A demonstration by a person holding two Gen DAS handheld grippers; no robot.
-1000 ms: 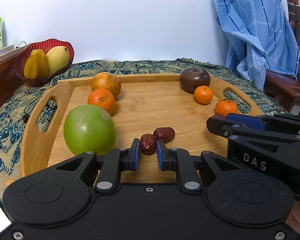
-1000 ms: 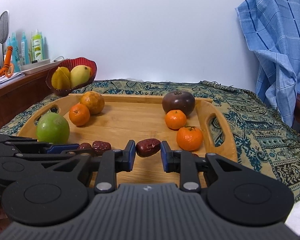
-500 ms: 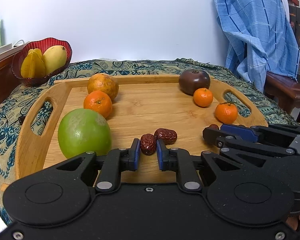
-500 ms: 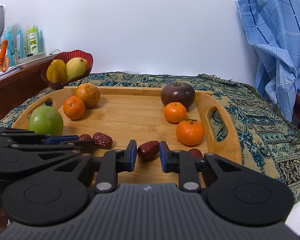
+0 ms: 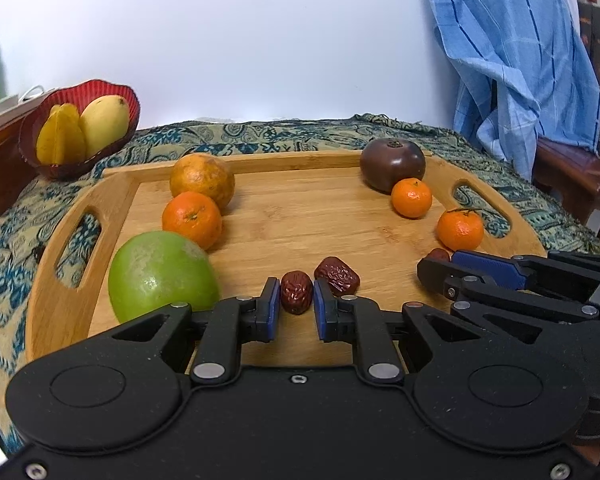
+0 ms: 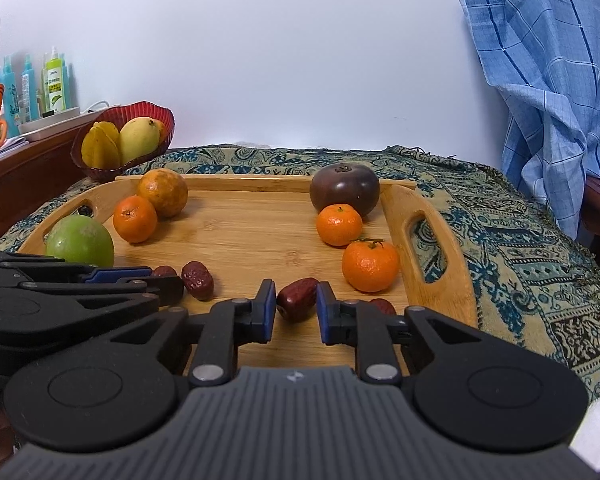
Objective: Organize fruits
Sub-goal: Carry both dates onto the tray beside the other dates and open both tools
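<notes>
A wooden tray (image 5: 300, 216) holds a green fruit (image 5: 162, 276), two oranges on the left (image 5: 192, 220), a dark purple fruit (image 5: 391, 164), two mandarins on the right (image 5: 459, 230) and several red dates. My left gripper (image 5: 296, 300) is shut on a red date (image 5: 296, 292) near the tray's front edge; a second date (image 5: 337, 275) lies just beyond. My right gripper (image 6: 296, 304) is shut on another date (image 6: 298, 299), with one more date (image 6: 381, 306) behind its right finger. Each gripper shows from the side in the other's view.
A red bowl (image 5: 52, 160) with a starfruit and a mango stands at the tray's back left on the patterned cloth (image 6: 519, 240). A blue checked cloth (image 5: 511, 60) hangs at the right. Bottles (image 6: 54, 80) stand on a wooden ledge at the left.
Both grippers have drawn back slightly toward the tray's front edge, each with its date still between the fingers. The fruits on the tray have not moved.
</notes>
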